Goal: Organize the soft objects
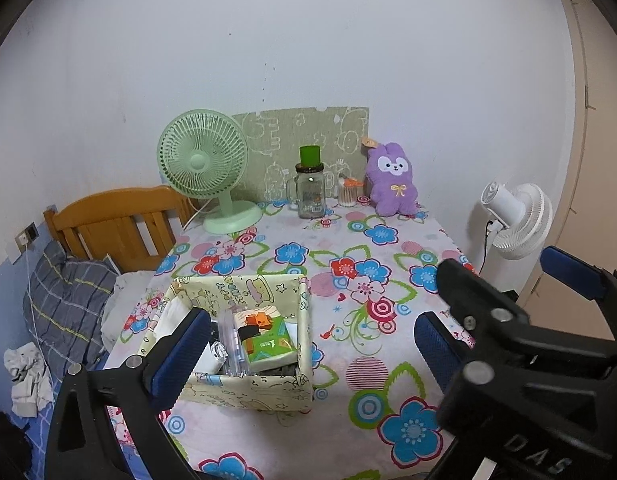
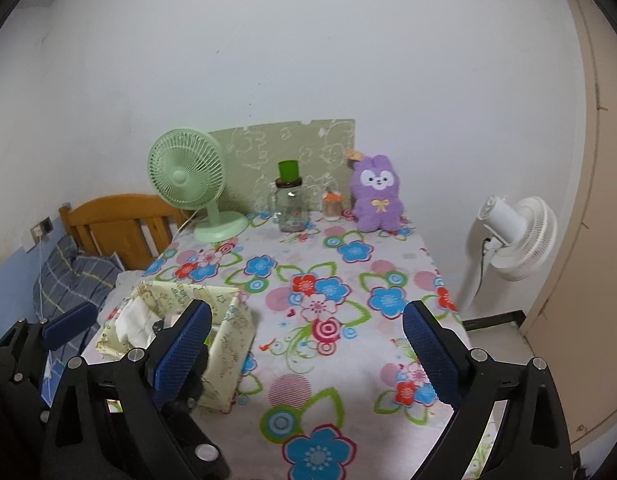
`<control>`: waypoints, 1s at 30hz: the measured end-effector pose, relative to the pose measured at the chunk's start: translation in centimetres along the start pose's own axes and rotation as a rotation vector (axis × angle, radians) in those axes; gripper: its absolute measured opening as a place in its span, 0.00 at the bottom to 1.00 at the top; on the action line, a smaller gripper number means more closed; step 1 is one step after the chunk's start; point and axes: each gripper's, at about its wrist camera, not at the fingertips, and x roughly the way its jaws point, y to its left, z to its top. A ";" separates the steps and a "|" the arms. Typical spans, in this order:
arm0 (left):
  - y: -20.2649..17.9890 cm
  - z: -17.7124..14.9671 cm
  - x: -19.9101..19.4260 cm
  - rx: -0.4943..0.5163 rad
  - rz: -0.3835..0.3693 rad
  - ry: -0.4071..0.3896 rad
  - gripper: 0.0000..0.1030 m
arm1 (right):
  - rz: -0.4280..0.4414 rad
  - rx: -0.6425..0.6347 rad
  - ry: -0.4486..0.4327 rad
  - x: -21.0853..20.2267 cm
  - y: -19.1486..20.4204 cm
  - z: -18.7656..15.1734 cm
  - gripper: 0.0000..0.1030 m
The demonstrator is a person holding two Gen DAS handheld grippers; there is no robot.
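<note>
A: How are the tongs seen to stand?

B: The left tongs (image 1: 312, 340) are spread wide, with nothing held between the blue pads; they hang above the near part of the tabletop (image 1: 348, 420), over the fabric box (image 1: 244, 390). The right tongs (image 2: 306, 344) are likewise spread and nothing is pinched; they are seen at the right edge of the left wrist view, just beside the left pair.

A: Where is the soft thing found?

B: The purple plush rabbit (image 1: 390, 186) is seated upright at the far end of the tabletop, against the patterned green board (image 1: 308, 128) propped on the wall. It is well apart from both tongs. A tag is seen on one ear.

A: And what is placed beside it?

B: A small jar with an orange lid (image 1: 348, 192) is set just to its left, then a glass mug jar (image 1: 308, 194) topped by a green cup (image 1: 309, 156). A green desk fan (image 1: 206, 168) is stood at the far left corner.

A: What is held in the box?

B: A green tissue pack (image 1: 268, 340), clear plastic items and white cloth are seen inside; the rest cannot be made out.

A: What is noted around the tabletop?

B: A white standing fan (image 1: 516, 220) is seen to the right, and a wooden headboard (image 1: 116, 224) with a plaid pillow (image 1: 68, 304) to the left.
</note>
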 end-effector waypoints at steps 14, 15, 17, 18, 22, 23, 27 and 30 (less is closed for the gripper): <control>-0.4 -0.1 -2.2 0.008 0.014 -0.042 1.00 | -0.074 0.036 -0.045 -3.2 -2.8 -0.7 0.95; -0.4 -0.1 -2.1 0.006 0.015 -0.043 1.00 | -0.079 0.040 -0.048 -3.3 -3.0 -0.8 0.95; -0.2 -0.1 -2.2 0.001 0.017 -0.045 1.00 | -0.084 0.045 -0.052 -3.5 -3.1 -0.9 0.95; -0.2 -0.1 -2.2 0.000 0.019 -0.046 1.00 | -0.087 0.048 -0.054 -3.7 -3.2 -1.0 0.95; -0.2 -0.2 -2.4 -0.003 0.022 -0.052 1.00 | -0.090 0.053 -0.059 -4.0 -3.4 -1.1 0.95; -0.1 -0.2 -2.4 -0.003 0.021 -0.052 1.00 | -0.090 0.053 -0.061 -4.1 -3.3 -1.1 0.96; -0.1 -0.2 -2.4 -0.003 0.022 -0.053 1.00 | -0.087 0.051 -0.065 -4.3 -3.3 -1.1 0.96; -0.1 -0.1 -2.5 -0.005 0.025 -0.056 1.00 | -0.085 0.052 -0.067 -4.2 -3.3 -1.1 0.96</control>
